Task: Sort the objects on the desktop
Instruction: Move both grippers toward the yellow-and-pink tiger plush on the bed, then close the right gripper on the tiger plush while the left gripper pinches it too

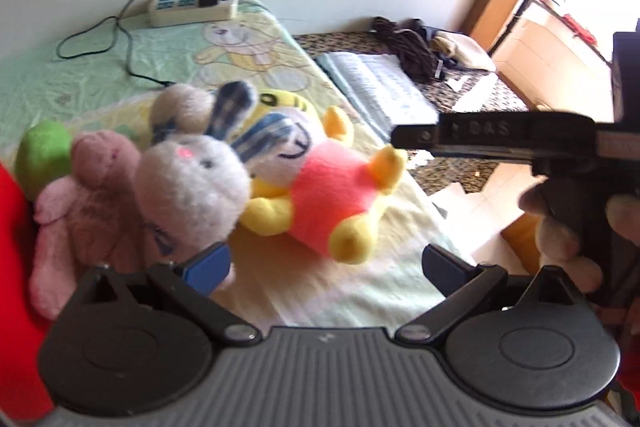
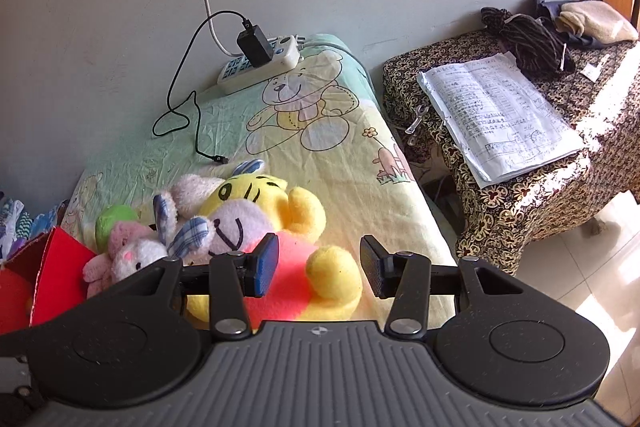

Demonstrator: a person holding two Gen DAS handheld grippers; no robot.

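Right wrist view: plush toys lie heaped on a cartoon-print worktop [image 2: 352,155], apparently none sorted yet. The right gripper [image 2: 319,264], jaws apart and empty, hovers over the yellow tiger toy [image 2: 316,267]. The left gripper [image 1: 326,263], also apart, sits just beside the grey rabbit toy [image 1: 192,187], near the red box [image 2: 60,267].

Daylight floods in from the right, overexposed; left wrist view blurred, fisheye-bent edges.

Left hand-held gripper [image 1: 326,265] jaws wide apart, right hand-held gripper [image 2: 319,265] likewise
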